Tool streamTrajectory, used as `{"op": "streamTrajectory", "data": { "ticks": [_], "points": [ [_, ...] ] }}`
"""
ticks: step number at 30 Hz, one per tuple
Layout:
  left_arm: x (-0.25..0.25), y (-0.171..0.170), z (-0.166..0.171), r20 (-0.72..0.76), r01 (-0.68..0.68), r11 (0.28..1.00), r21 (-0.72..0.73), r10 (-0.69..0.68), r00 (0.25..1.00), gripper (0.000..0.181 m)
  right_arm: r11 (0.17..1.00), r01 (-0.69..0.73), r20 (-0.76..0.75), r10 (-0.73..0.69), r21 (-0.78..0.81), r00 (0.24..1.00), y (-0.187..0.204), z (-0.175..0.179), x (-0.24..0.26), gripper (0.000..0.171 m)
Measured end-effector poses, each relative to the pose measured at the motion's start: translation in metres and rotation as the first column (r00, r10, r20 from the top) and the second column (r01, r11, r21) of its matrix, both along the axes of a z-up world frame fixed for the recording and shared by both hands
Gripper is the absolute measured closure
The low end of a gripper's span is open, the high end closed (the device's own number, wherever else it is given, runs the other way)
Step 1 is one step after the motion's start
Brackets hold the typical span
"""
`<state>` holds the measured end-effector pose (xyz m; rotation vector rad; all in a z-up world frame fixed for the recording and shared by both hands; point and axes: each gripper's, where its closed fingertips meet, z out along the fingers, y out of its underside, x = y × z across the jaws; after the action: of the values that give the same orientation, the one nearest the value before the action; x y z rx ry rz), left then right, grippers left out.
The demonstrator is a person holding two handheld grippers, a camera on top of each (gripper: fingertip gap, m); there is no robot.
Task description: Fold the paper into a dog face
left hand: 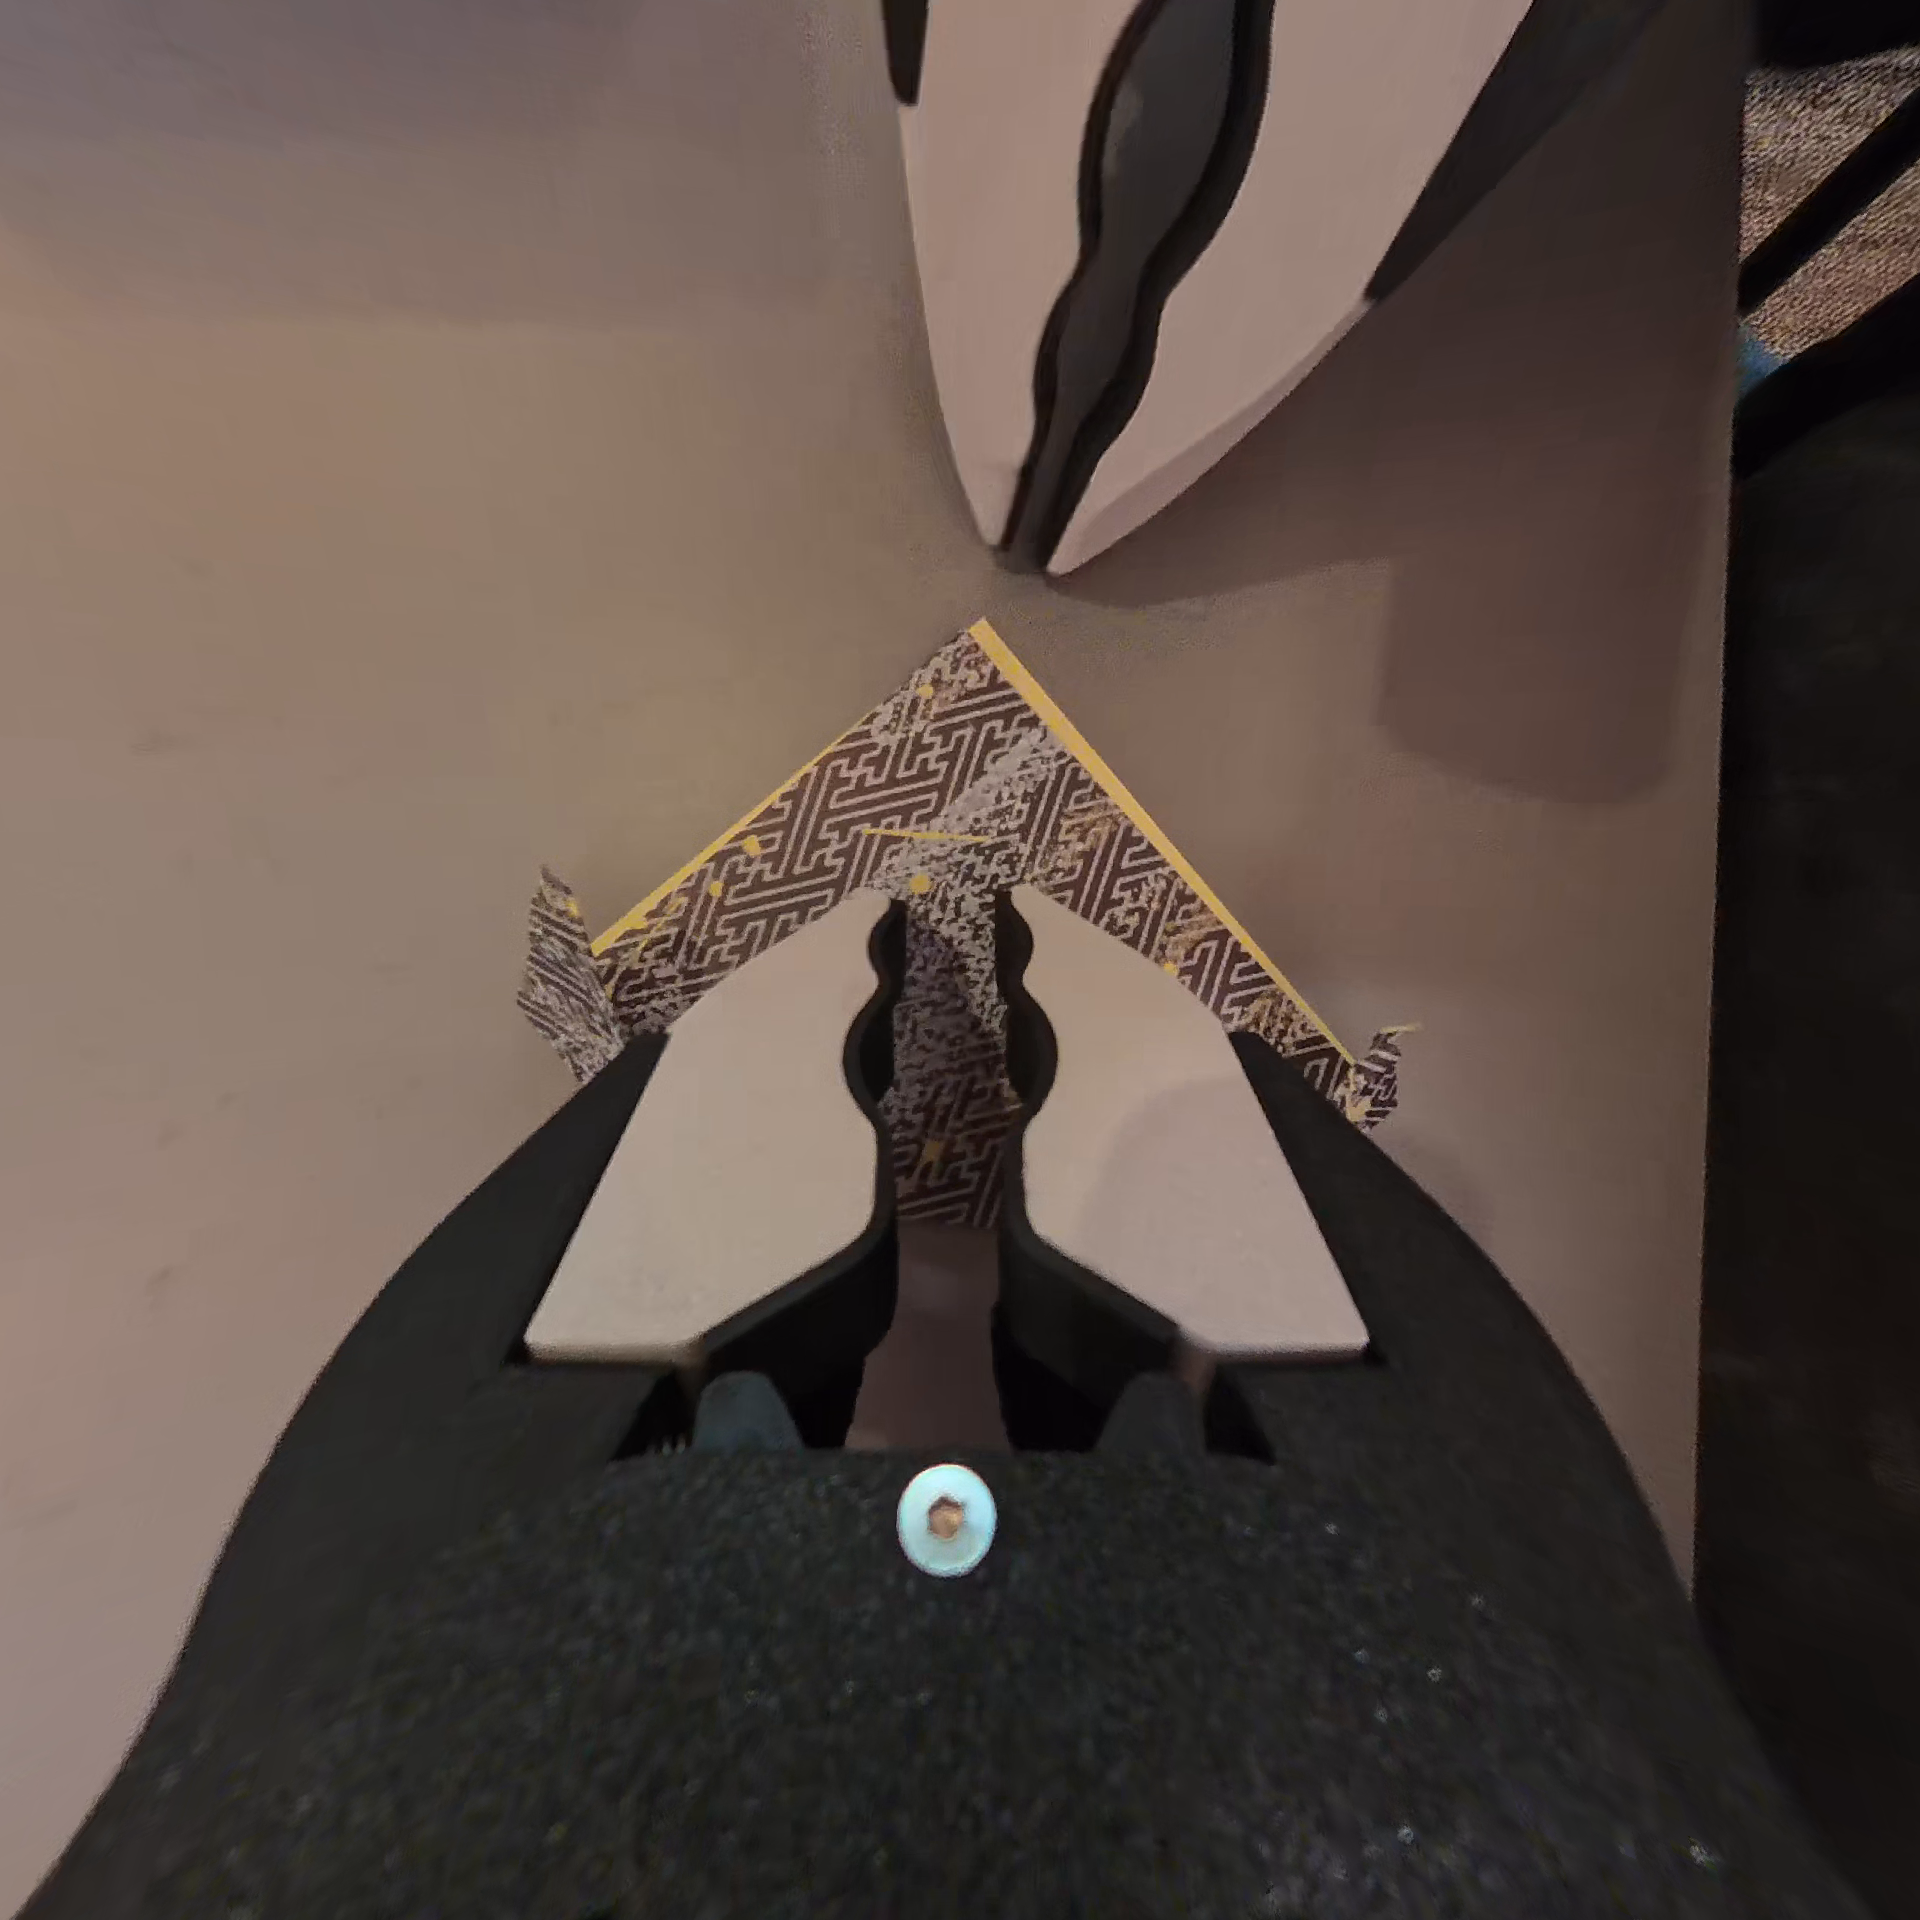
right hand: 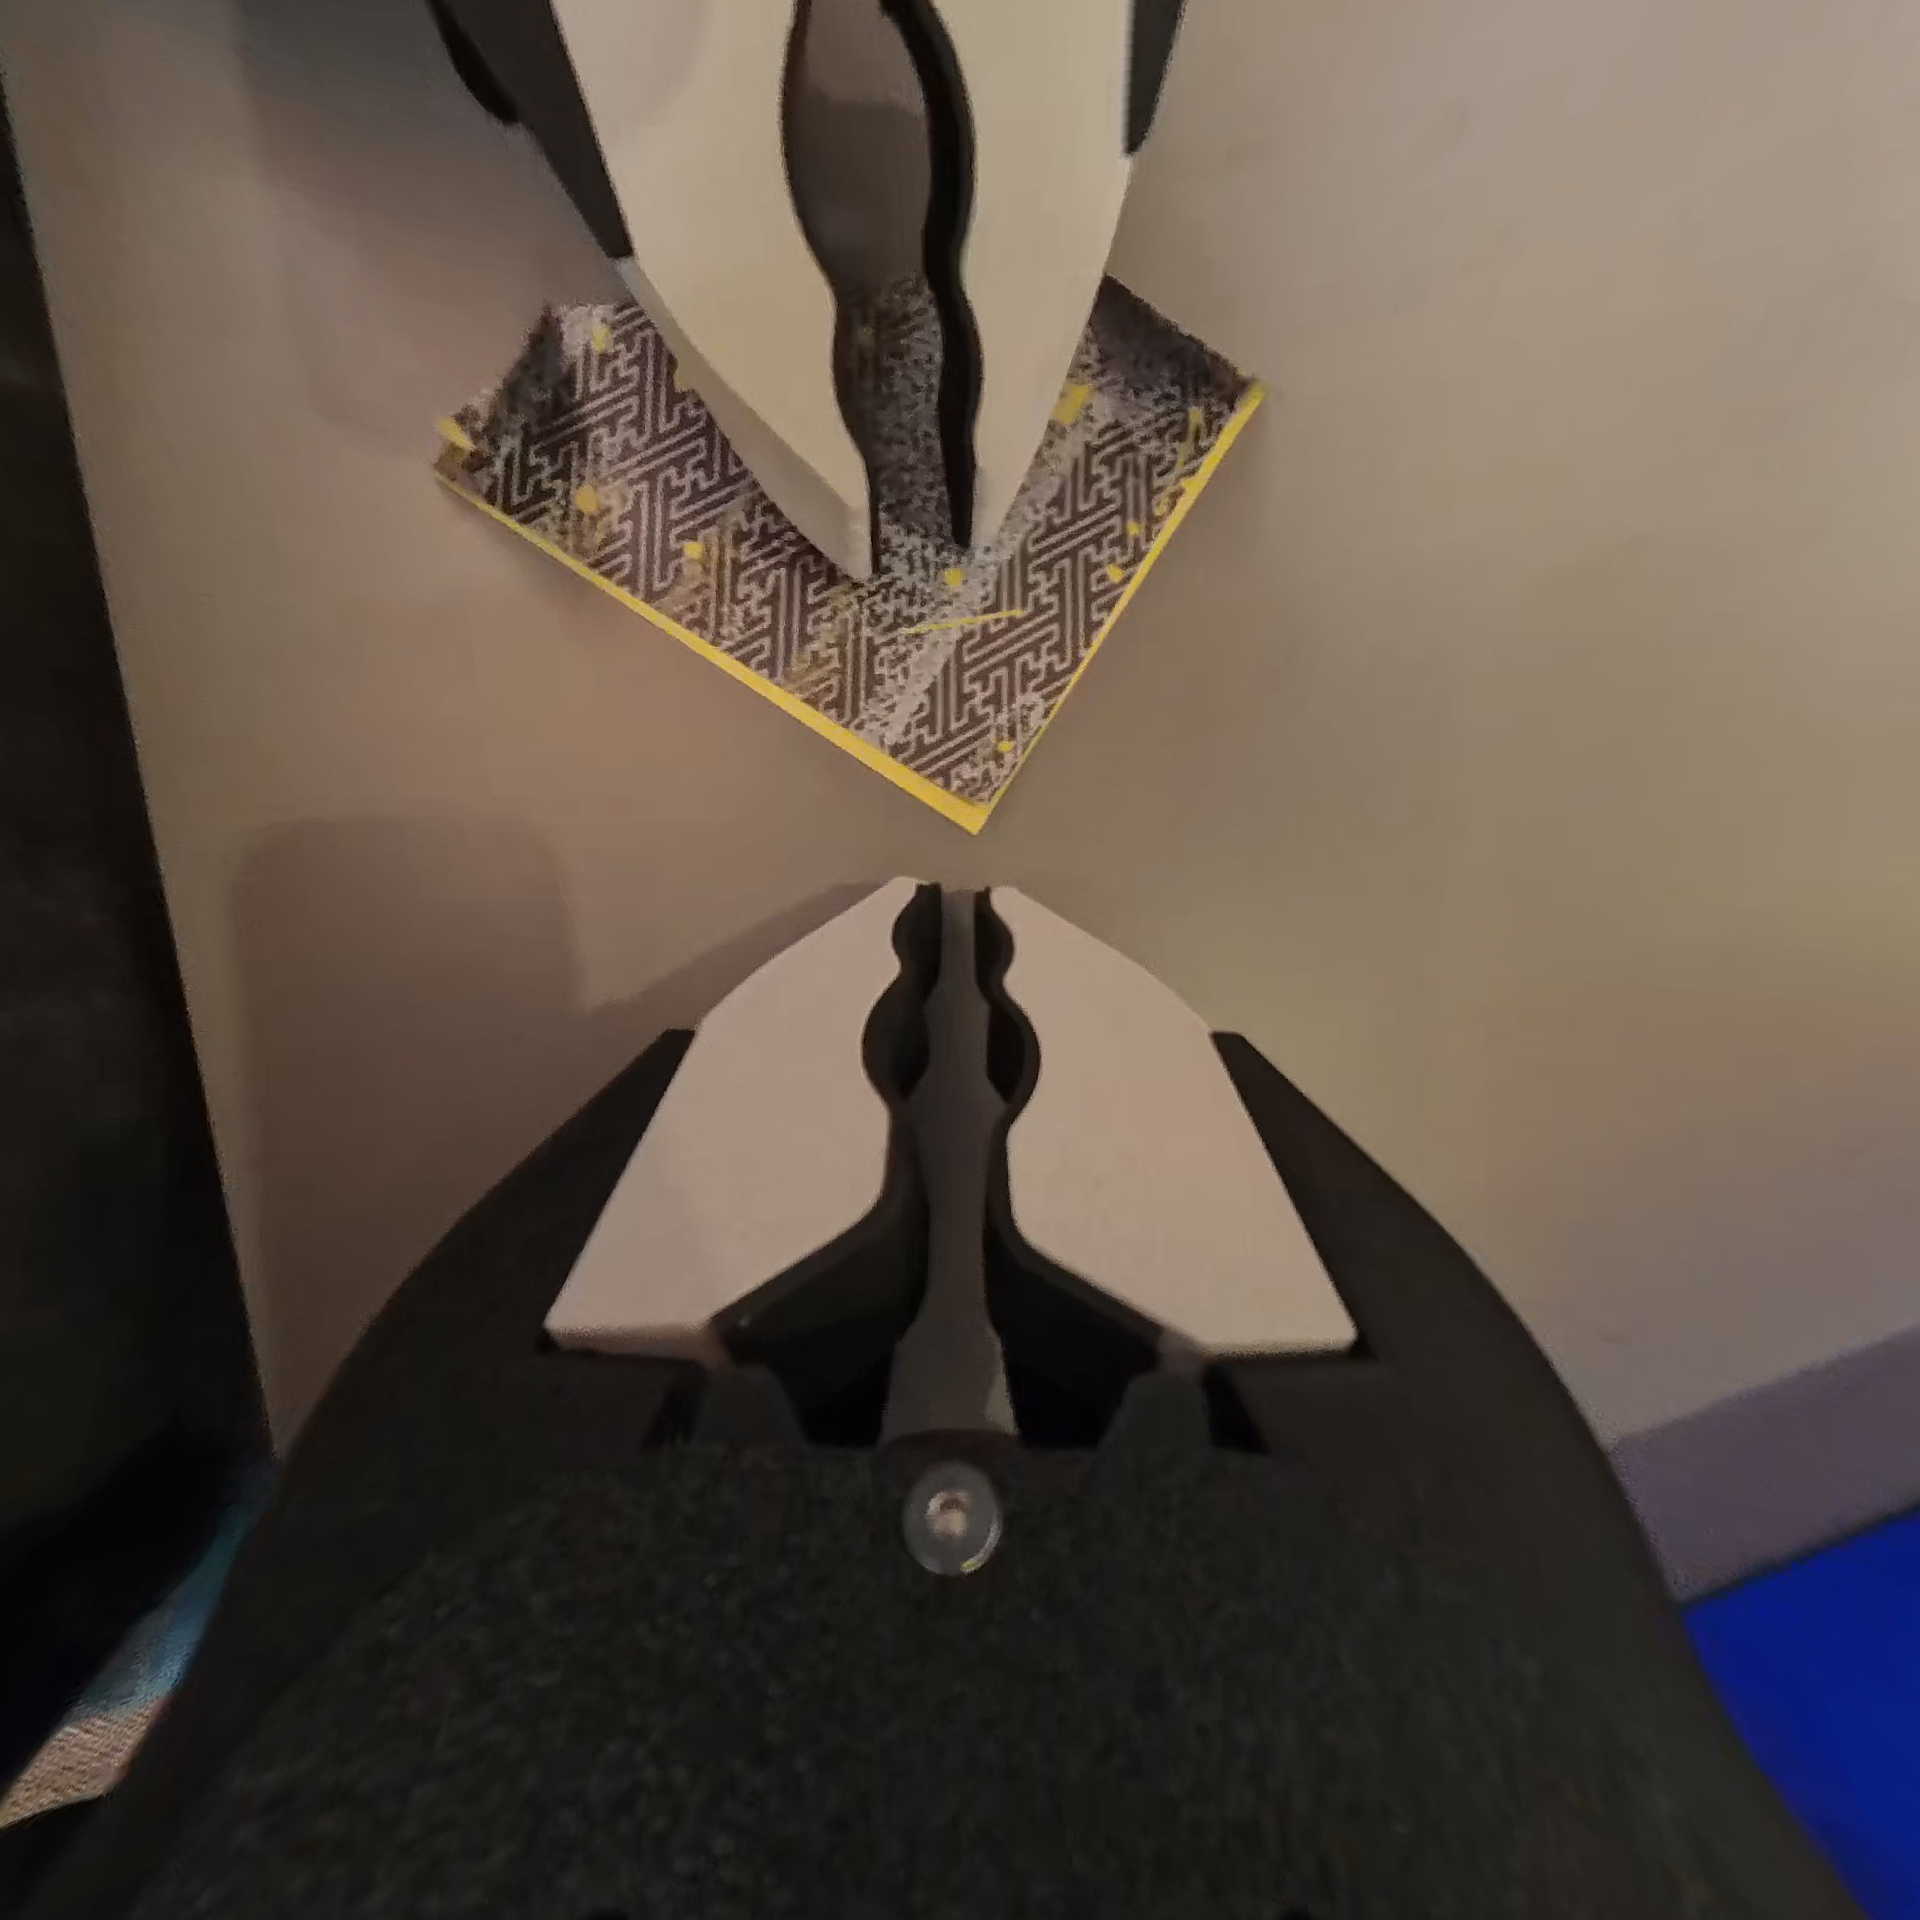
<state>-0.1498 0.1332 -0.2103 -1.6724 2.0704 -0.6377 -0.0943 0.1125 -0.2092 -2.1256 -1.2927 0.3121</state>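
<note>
Beige bench (left hand: 312, 520) is carrying one patterned origami paper (right hand: 935, 665), already folded into a yellow-edged triangle. Two claws are working: left claw (left hand: 945, 914), slightly parted, is pressing flat on the paper's middle; right claw (right hand: 951, 899), nearly closed and empty, is hovering at the tip's 12 o'clock in the left view. Pinning firmly while lifting the tip should keep creases true.

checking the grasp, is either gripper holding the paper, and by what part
Neither visibly grips it. The left gripper presses down on the folded paper's middle; the right gripper, nearly shut, is just off its tip.
</note>
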Motion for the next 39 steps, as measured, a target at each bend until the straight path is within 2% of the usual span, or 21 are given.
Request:
{"op": "streamTrajectory", "data": {
  "ticks": [2,5,20,26,31,36,39],
  "points": [
    [0.0,0.001,0.0,0.01,-0.007,1.0,0.001,0.007,1.0,0.165,0.999,0.016,-0.011,-0.016,-0.036,1.0,0.0,-0.002,0.001,0.168],
    [0.002,0.007,0.0,0.033,-0.028,0.999,0.033,0.027,0.999,0.181,0.999,0.019,-0.028,-0.02,-0.049,0.999,0.006,-0.002,-0.002,0.171],
    [0.002,0.008,-0.001,0.042,-0.047,0.998,0.034,0.046,0.998,0.181,0.998,-0.035,-0.065,0.032,-0.043,0.997,0.015,-0.002,-0.022,0.171],
    [0.002,0.008,-0.001,0.048,-0.053,0.998,0.039,0.051,0.998,0.181,0.997,-0.07,-0.056,0.071,0.02,0.996,0.022,0.0,-0.029,0.171],
    [0.002,0.008,-0.001,0.051,-0.051,0.998,0.034,0.049,0.997,0.181,0.989,-0.149,-0.051,0.15,0.022,0.987,0.01,0.0,-0.026,0.153],
    [0.002,0.008,-0.001,0.052,-0.049,0.998,0.03,0.048,0.998,0.181,0.969,-0.232,-0.013,0.234,0.081,0.972,0.012,0.001,-0.034,0.149],
    [0.002,0.008,-0.001,0.05,-0.052,0.998,0.03,0.05,0.997,0.181,0.964,-0.238,0.007,0.239,0.117,0.971,0.018,0.002,-0.037,0.14]
  ]
}}
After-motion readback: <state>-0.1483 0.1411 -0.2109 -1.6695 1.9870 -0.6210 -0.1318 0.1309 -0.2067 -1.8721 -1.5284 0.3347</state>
